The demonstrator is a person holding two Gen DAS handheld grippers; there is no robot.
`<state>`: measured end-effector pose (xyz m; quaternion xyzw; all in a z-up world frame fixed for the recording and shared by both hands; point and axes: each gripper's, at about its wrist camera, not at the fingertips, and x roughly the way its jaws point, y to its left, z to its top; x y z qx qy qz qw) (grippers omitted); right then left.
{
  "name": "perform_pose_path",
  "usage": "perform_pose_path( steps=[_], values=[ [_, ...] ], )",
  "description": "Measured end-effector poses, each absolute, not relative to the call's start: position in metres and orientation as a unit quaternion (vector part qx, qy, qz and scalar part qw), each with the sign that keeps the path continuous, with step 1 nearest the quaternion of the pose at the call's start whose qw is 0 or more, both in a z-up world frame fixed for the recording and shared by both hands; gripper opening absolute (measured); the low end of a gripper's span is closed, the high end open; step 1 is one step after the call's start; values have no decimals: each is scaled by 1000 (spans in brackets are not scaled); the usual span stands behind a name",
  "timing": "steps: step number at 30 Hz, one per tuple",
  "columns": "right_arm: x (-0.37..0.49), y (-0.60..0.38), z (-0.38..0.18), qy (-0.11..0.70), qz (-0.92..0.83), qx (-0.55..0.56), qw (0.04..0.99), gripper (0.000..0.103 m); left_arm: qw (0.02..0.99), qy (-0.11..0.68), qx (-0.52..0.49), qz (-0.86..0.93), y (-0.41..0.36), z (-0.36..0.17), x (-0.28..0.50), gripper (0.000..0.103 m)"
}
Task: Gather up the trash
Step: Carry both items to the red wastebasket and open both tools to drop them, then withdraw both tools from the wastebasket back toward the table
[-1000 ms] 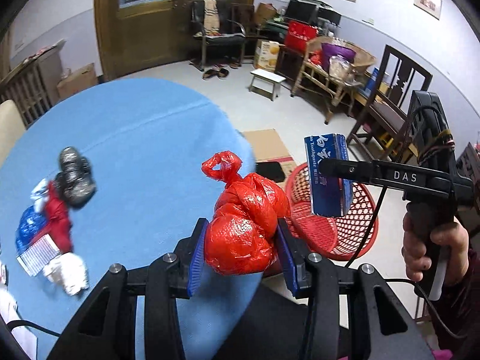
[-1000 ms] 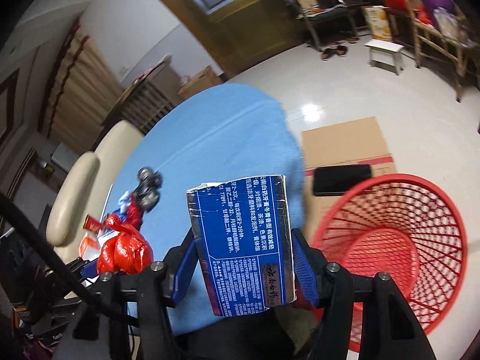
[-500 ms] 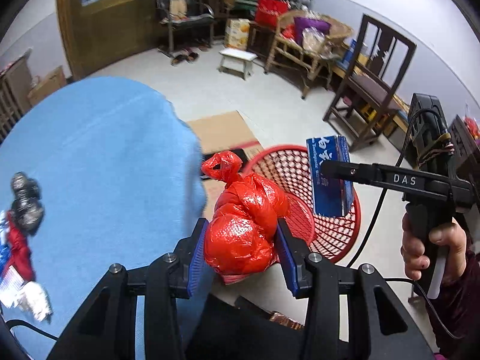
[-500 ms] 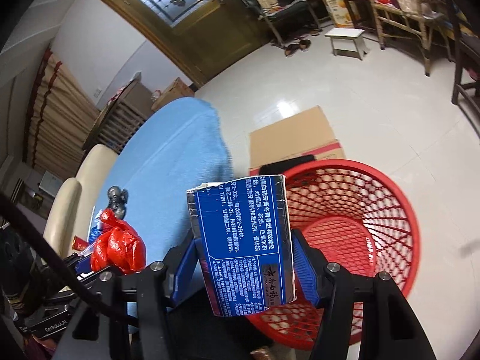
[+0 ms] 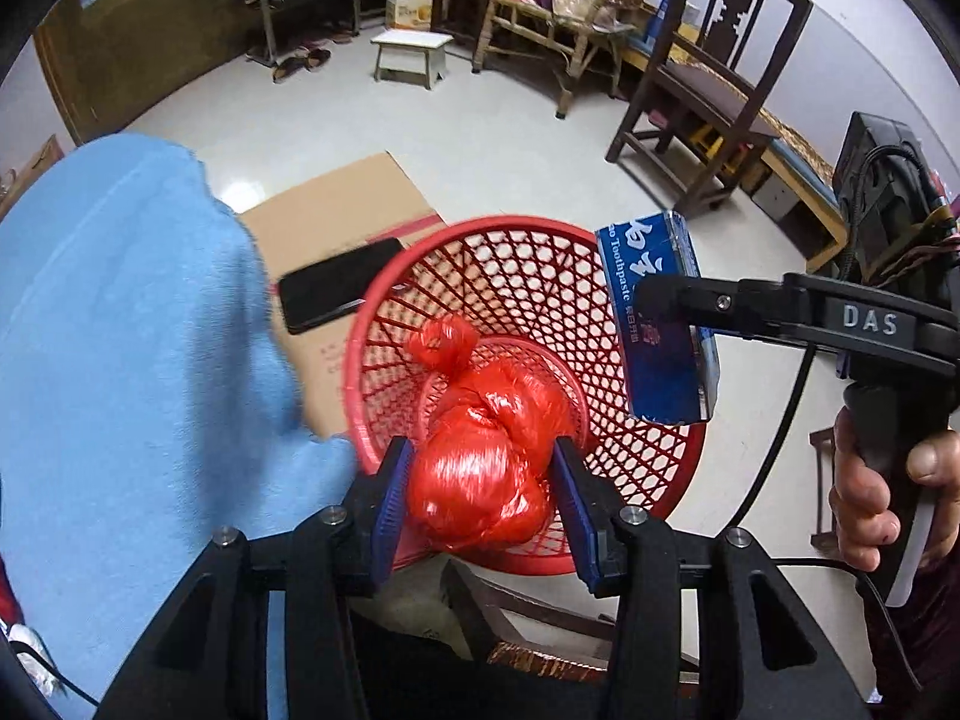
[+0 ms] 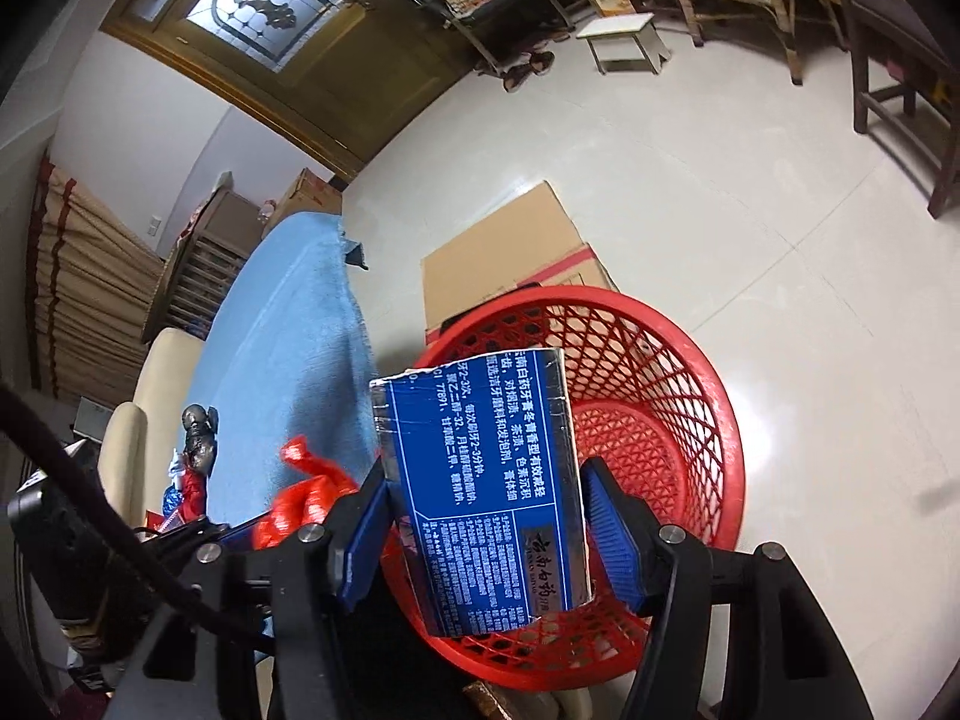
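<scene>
Two grippers hang over the red basket [image 5: 522,252], presumably so each load drops straight in. At 9 o'clock of it lies the blue-clothed bench [image 5: 120,330], with flattened cardboard [image 5: 336,204] on the pale tiled floor. The right gripper [image 6: 489,528] is clamped on the blue toothpaste box [image 6: 486,480]; the left gripper [image 5: 483,504] pinches the knotted red bag [image 5: 480,456] above the basket's middle.
</scene>
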<state>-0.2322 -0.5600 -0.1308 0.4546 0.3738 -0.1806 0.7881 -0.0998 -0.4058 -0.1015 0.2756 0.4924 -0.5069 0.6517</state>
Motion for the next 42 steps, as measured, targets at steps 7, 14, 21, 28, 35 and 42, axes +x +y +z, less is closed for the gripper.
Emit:
perform_pose_path(
  steps=[7,14,21,28,35,42],
  values=[
    [-246,-571,-134,364,-193,470,781,70,653,495,284,-497,-412,-108,-104,59],
    [-249,-574,-131,357,-199,474,780,70,668,491,275,-487,-394,-103,-96,60],
    [-229,-554,-126,369,-171,460,789,70,686,477,264,-482,-375,-91,-96,60],
    [-228,-550,-112,353,-200,445,799,70,701,469,251,-475,-356,-81,-94,60],
    [-274,-591,-124,327,-330,478,745,72,729,461,227,-452,-327,-72,-76,60],
    [-289,-605,-160,336,-358,518,700,72,768,442,188,-425,-292,-47,-60,60]
  ],
)
